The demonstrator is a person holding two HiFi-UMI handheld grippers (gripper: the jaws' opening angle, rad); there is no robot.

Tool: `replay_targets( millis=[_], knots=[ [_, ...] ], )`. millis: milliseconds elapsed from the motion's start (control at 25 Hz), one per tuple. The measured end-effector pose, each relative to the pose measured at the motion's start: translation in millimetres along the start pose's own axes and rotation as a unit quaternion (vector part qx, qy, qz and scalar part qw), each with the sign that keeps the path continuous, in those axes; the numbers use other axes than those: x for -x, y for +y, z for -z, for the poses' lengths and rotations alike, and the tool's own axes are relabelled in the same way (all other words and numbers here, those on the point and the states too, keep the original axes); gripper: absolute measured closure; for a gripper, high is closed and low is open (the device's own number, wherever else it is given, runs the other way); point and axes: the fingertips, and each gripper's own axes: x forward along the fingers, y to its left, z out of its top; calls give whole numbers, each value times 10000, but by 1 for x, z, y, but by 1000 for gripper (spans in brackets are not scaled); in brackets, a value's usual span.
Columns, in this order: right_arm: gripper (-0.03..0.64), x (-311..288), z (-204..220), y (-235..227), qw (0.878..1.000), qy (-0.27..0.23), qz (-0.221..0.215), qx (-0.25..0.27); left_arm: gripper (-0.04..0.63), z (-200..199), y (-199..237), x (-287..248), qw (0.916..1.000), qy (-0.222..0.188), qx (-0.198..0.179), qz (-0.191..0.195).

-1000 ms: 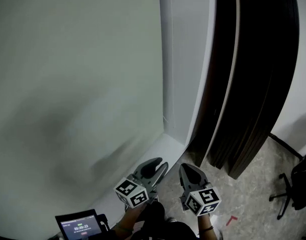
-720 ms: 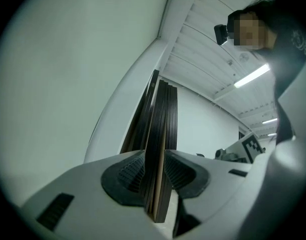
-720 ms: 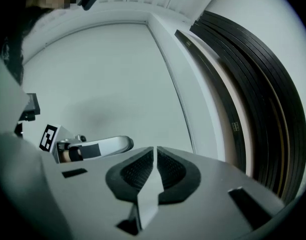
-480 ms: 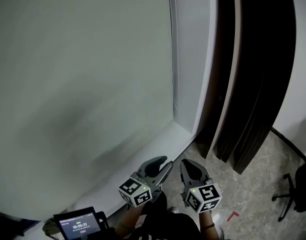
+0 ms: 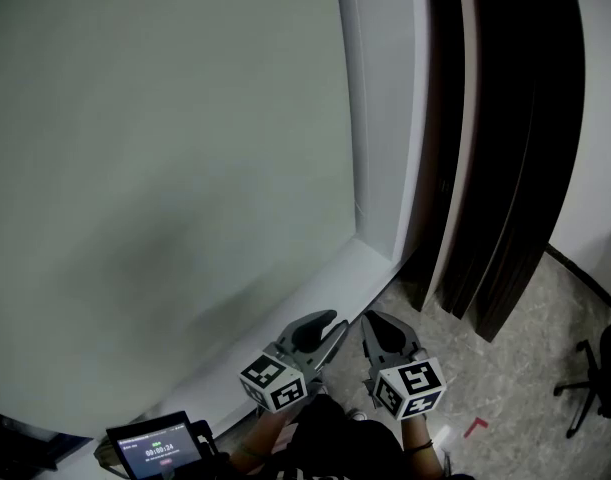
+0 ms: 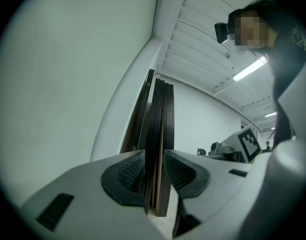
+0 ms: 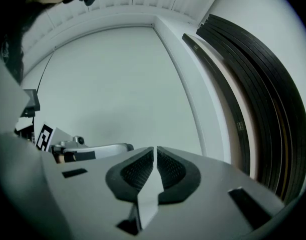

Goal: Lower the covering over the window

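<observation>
- Window covering (image 5: 165, 148): pale sheet filling the view from 9 to 12 o'clock; its lower edge nears the white sill (image 5: 330, 280); appears already down.
- Judged light, limp fabric; grip the bottom edge or a side cord; no cord discernible.
- Left tongs (image 5: 330, 326) slightly parted, empty; right tongs (image 5: 377, 326) closed to a slit, empty; both at 6 o'clock.

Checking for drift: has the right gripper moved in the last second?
Yes, slightly: the right gripper now sits farther from the foot of the dark panels, back toward the person.
</observation>
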Motion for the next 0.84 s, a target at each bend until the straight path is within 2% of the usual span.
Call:
replay_targets(
  millis=[40,160,240,320,560,840],
  knots=[
    [603,-28,4,-16,10000,66,34,-16,477,3,28,-17,10000,39,56,12],
    [603,-148,25,-95,9990,345,212,-208,477,25,147,-99,9989,247,395,113],
    [603,-188,31,-126,9979,493,330,-248,477,33,186,-131,9977,350,543,193],
    [603,-192,31,-131,9975,555,379,-228,477,34,189,-137,9974,391,564,232],
    [603,-149,25,-108,9983,397,394,-190,477,35,149,-114,9979,382,431,297],
    [603,-197,23,-136,9975,441,491,-237,477,42,203,-140,9968,516,561,240]
  ],
)
